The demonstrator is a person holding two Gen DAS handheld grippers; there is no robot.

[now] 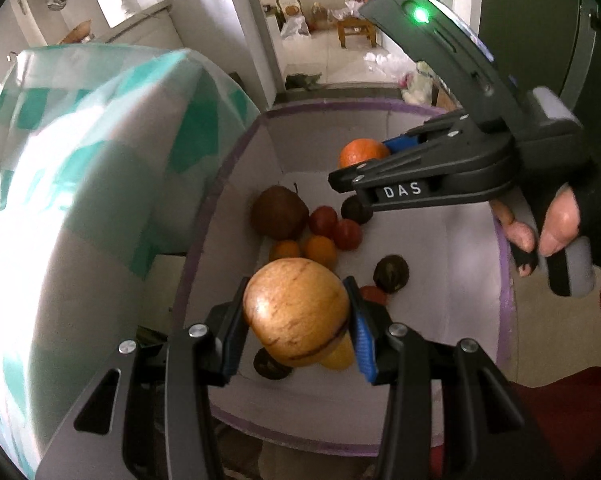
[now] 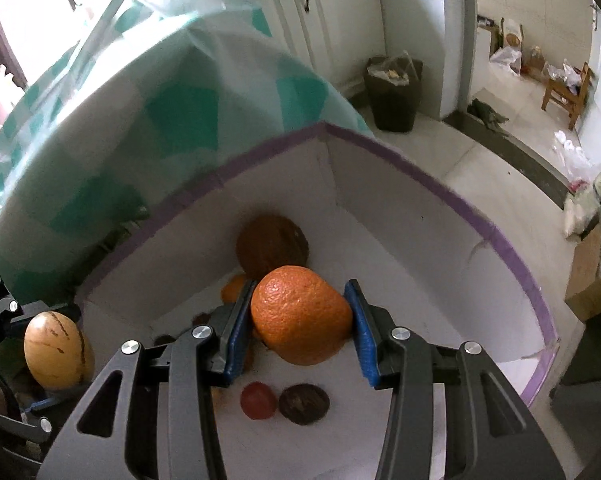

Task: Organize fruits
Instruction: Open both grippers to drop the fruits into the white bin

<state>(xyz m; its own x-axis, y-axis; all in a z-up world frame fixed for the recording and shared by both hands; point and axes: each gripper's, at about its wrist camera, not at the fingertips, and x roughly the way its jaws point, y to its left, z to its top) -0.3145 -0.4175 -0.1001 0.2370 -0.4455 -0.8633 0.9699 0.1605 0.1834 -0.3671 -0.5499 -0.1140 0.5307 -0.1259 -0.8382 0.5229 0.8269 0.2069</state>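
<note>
Fruits: a mixed pile lies on the white floor of the purple-rimmed box (image 1: 236,152), bunched toward the wall next to the table with the checked cloth (image 1: 80,168).
Left load: the left gripper (image 1: 296,316) is clamped on a tan striped melon (image 1: 296,312), blue pads pressing both flanks, the fruit hanging above the box's near end.
Right load: the right gripper (image 2: 300,316) is squeezed onto a big orange (image 2: 300,314), held over the middle of the box.
Melon axis: its long axis runs roughly along the left fingers, nose tipped down into the box, judging by both views.
Orange axis: nearly round, so no axis to fuss over.
Pile below: a large brown fruit (image 1: 278,212) sits nearest the far corner on the cloth side, two red tomatoes (image 1: 334,226) and two small oranges (image 1: 304,250) beside it, dark round fruits (image 1: 390,274) scattered toward the open floor.
Key relation: both held fruits are straight ahead of their tongs and above the box floor; bare white floor lies to the side away from the table, the crowd to the table side.
Nearer hand: the right sits closer to the far wall, the left closer to the near rim.
Judgement: each looks ready to set its fruit down inside.
Risk: a drop from this height could roll the melon into the pile.
</note>
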